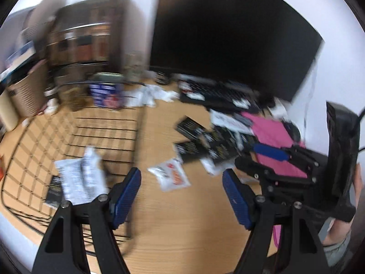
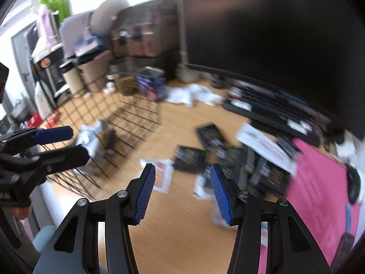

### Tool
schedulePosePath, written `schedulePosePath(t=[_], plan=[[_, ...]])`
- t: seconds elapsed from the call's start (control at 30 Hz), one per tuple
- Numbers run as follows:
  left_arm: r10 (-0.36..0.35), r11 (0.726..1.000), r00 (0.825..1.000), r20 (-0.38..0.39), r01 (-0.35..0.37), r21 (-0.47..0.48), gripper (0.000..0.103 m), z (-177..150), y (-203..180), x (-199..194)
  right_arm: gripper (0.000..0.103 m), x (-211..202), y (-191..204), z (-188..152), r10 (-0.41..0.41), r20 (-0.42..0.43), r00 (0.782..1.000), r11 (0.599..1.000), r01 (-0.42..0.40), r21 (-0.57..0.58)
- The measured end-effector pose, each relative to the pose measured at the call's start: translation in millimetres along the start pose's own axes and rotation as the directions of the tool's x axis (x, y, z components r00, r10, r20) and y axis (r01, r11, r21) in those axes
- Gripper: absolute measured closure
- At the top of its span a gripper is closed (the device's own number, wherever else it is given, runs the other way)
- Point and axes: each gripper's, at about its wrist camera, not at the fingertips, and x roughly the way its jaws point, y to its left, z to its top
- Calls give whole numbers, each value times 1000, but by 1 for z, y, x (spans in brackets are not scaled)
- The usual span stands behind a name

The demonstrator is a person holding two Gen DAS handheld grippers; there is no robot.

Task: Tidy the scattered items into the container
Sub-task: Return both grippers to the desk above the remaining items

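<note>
Both frames blurred. Left claw (image 1: 181, 190) wide, empty; right claw (image 2: 182, 190) narrower, empty — both over bare surface (image 2: 182, 233). Wire basket (image 1: 102, 137) at the left edge holds white packets (image 1: 79, 178); black sachets (image 2: 191, 157) scattered right, beside pink mat (image 2: 319, 194).

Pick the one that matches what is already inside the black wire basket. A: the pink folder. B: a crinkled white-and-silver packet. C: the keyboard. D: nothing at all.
B: a crinkled white-and-silver packet lies inside the black wire basket, while the pink folder and the keyboard are out on the desk.
</note>
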Motion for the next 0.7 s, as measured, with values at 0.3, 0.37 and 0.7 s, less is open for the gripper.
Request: schedulePosePath(t=[0.3,0.37,0.7], plan=[[-2,996,997,-76,9,93,26,-16,-36,35,53,-9,-63,-52,-53,-14,999,993,54,110],[3,997,997,-72,3,83,26,-15,-33,34,53,-9,-72,-51,-54,-2,999,989,54,141],[-16,999,997,-81,19,45,26,-15,-20,40,53,13,-63,-57,-41,-54,998,993,46,113]])
